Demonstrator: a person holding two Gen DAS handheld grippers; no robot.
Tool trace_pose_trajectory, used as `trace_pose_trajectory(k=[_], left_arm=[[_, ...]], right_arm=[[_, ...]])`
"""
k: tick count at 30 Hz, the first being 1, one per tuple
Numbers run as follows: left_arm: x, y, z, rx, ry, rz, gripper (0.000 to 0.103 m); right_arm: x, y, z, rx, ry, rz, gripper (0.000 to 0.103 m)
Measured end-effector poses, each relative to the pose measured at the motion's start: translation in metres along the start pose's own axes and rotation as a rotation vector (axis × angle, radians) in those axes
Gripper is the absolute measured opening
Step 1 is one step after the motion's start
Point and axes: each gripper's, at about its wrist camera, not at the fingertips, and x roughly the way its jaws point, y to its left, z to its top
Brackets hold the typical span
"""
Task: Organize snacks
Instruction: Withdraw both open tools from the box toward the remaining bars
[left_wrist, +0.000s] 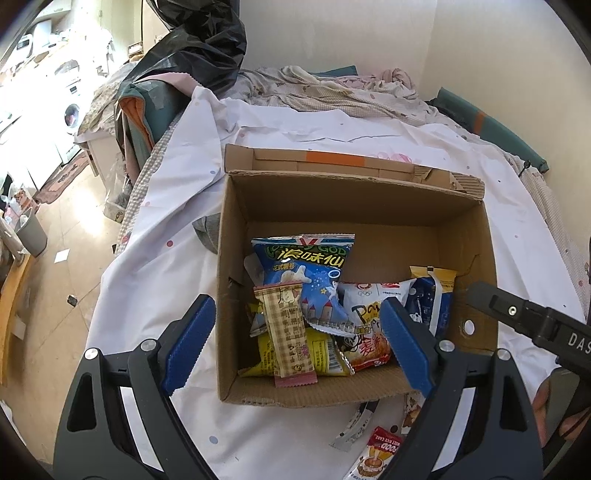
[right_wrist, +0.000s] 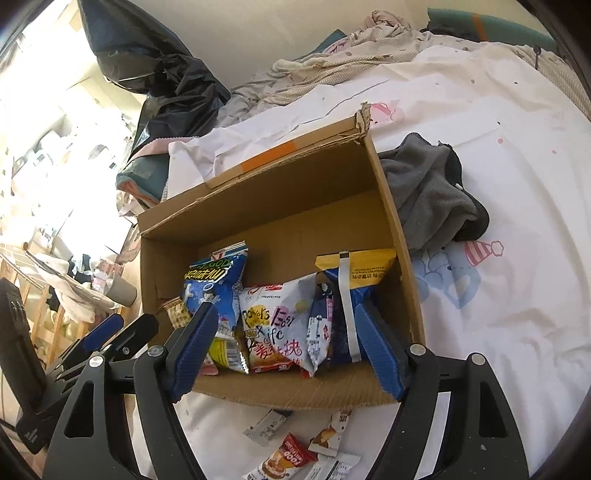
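A white dotted bedsheet (left_wrist: 295, 122) covers the bed, with a grey garment (right_wrist: 432, 192) crumpled just beside the open cardboard box (left_wrist: 354, 206) that sits on it; inside the box lie the snacks: a blue puffed-snack bag (left_wrist: 314, 277) leaning at the back, a white and red packet (right_wrist: 273, 325) beside it, a blue and yellow bag (right_wrist: 351, 295) against the side wall, a yellow packet (left_wrist: 317, 354) underneath, and a checked wafer bar (left_wrist: 288, 328) on top; more small sachets (right_wrist: 291, 458) lie on the sheet in front of the box; the left gripper (left_wrist: 299, 347) hangs above the box with jaws wide and empty; the right gripper (right_wrist: 288, 350) likewise stands spread, gripping nothing.
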Motion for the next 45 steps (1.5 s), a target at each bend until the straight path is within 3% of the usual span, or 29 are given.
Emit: trace_pose_trajectory(k=[8, 23, 27, 31, 37, 45], left_arm=[[-0.023, 0.003, -0.009, 0.028, -0.021, -0.003, 0.088], [-0.047, 0.028, -0.044, -0.049, 0.021, -0.001, 0.088], [-0.053, 0.028, -0.051, -0.053, 0.018, 0.0, 0.1], [-0.058, 0.027, -0.058, -0.041, 0.026, -0.001, 0.101], [-0.051, 0.029, -0.071, -0.066, 0.093, -0.004, 0.101], [-0.044, 0.029, -0.075, -0.084, 0.128, -0.001, 0.101]], right_arm=[[-0.021, 0.001, -0.012, 0.017, -0.009, 0.004, 0.079], [-0.054, 0.004, -0.051, 0.005, -0.019, -0.041, 0.079], [-0.06, -0.005, -0.061, 0.046, -0.002, -0.035, 0.082], [-0.063, -0.013, -0.068, 0.073, 0.01, -0.029, 0.083], [-0.053, -0.033, -0.079, 0.148, 0.085, -0.011, 0.083], [0.005, -0.046, -0.115, 0.194, 0.376, -0.046, 0.082]])
